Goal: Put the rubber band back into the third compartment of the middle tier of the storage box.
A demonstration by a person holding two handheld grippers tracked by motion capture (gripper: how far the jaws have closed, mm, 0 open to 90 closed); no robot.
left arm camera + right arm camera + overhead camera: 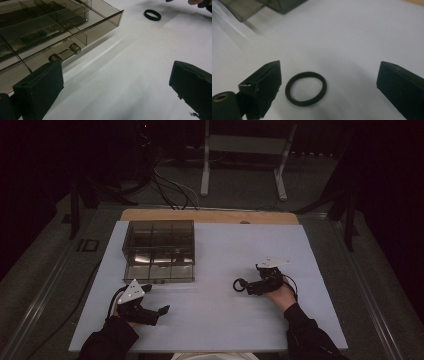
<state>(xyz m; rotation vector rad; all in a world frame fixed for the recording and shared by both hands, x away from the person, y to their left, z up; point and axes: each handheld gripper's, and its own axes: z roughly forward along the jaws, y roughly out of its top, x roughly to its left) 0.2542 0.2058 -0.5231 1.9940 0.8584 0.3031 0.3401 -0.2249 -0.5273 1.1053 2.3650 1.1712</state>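
A black ring (pixel 240 284) lies flat on the white table top (pixel 225 325), right of centre. My right gripper (pixel 250 283) is low over it and points left, jaws open. In the right gripper view the ring (pixel 306 88) lies between the two jaws of the right gripper (pixel 329 75), closer to the left-hand one, and neither pad touches it. My left gripper (pixel 156 299) rests open at the front left, just below a smoky clear compartment box (pixel 159 251). In the left gripper view the left gripper (pixel 115 75) holds nothing, and the ring (pixel 152 14) lies far off.
The box (pixel 50 30) has several compartments and a small bar handle (pixel 65 52) on its near side; a corner of the box (pixel 262 7) is at the top left of the right gripper view. A wooden strip (pixel 210 216) runs along the far table edge. Cables (pixel 165 185) and a white stand (pixel 245 160) are on the floor beyond.
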